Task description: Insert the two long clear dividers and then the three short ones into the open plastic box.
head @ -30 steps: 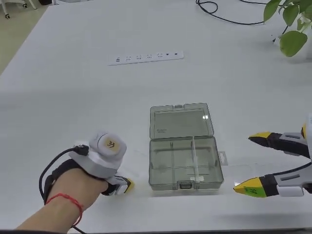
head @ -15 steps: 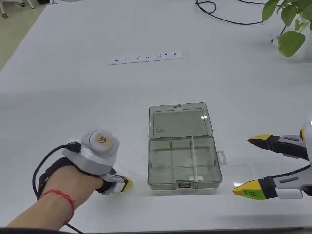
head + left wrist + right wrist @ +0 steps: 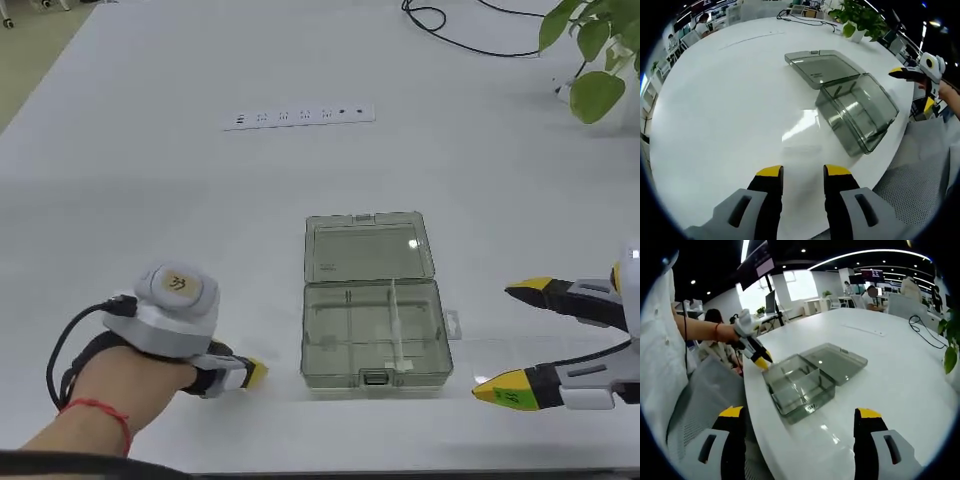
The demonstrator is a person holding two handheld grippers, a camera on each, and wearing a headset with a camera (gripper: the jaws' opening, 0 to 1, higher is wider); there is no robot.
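two hand-held grippers flank the smoky clear plastic box (image 3: 375, 335), open on the white table (image 3: 150, 190), lid flat toward 12 o'clock, clear dividers (image 3: 396, 318) standing inside. left gripper (image 3: 252, 373) at its 9 o'clock, jaws narrowly apart; right gripper (image 3: 494, 340) at 3 o'clock, jaws spread wide.

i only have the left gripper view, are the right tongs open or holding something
observer: open. in the right gripper view the right tongs stand wide apart with nothing between them.
operator: any divider standing in the box
observer: yes. from the head view at least one clear divider stands upright inside the open box, running front to back, right of the middle.
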